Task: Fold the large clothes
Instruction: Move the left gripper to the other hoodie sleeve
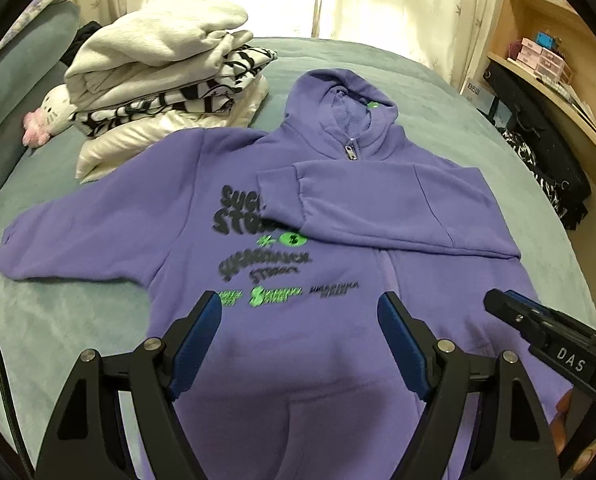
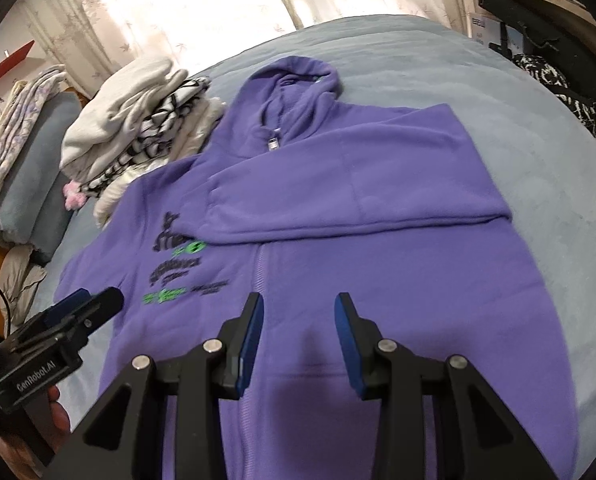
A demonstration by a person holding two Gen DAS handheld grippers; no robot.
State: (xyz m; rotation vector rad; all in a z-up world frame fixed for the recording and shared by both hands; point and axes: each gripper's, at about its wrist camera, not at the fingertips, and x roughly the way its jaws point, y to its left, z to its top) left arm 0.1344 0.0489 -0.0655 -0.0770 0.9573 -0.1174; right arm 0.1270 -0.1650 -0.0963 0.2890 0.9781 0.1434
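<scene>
Folding: purple hoodie, one sleeve in

Purple hoodie lies flat on the bed, front up. Left of it: stack of folded clothes. Its left sleeve is spread out; its right sleeve is folded across the chest.

Risk: dragging the fabric could undo that fold.

Left gripper: jaws wide apart, empty. Right gripper: jaws partly apart, empty.
</scene>
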